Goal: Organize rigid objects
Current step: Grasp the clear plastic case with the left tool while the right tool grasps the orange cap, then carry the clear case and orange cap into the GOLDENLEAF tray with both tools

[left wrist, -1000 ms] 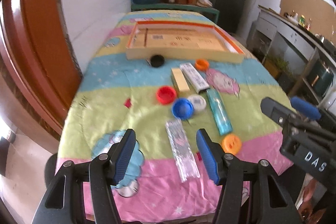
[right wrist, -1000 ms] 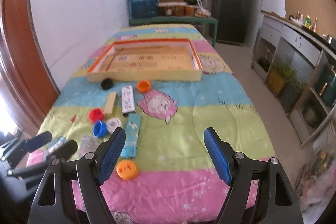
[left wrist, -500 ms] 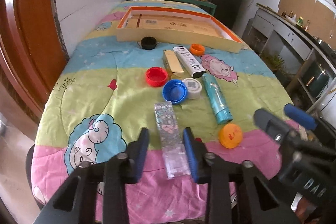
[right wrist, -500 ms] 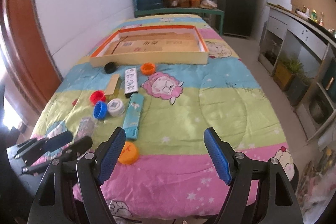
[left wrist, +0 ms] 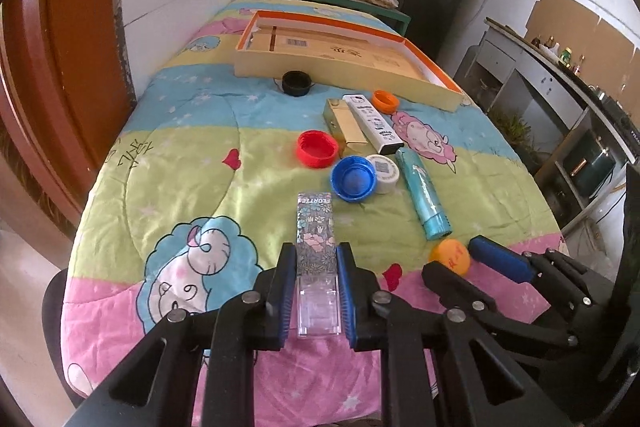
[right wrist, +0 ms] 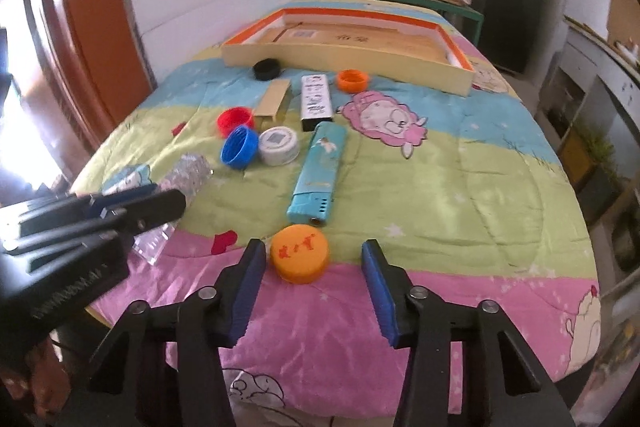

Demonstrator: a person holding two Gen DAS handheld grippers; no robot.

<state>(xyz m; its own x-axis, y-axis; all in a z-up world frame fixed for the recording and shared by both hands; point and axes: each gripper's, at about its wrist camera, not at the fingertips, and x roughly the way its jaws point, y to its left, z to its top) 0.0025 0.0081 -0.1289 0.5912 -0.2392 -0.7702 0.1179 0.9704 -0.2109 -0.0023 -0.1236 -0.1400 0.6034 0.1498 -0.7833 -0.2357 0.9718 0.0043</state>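
Left gripper (left wrist: 316,271) clamped on the floral clear-ended box (left wrist: 315,227), lying near the quilt's (left wrist: 180,163) front edge. Right gripper (right wrist: 314,275) closing around the orange cap (right wrist: 299,253), pads seemingly not yet touching.

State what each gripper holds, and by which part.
Left gripper grips the clear floral box by its near end. Right gripper holds nothing; it is closing around the orange cap.
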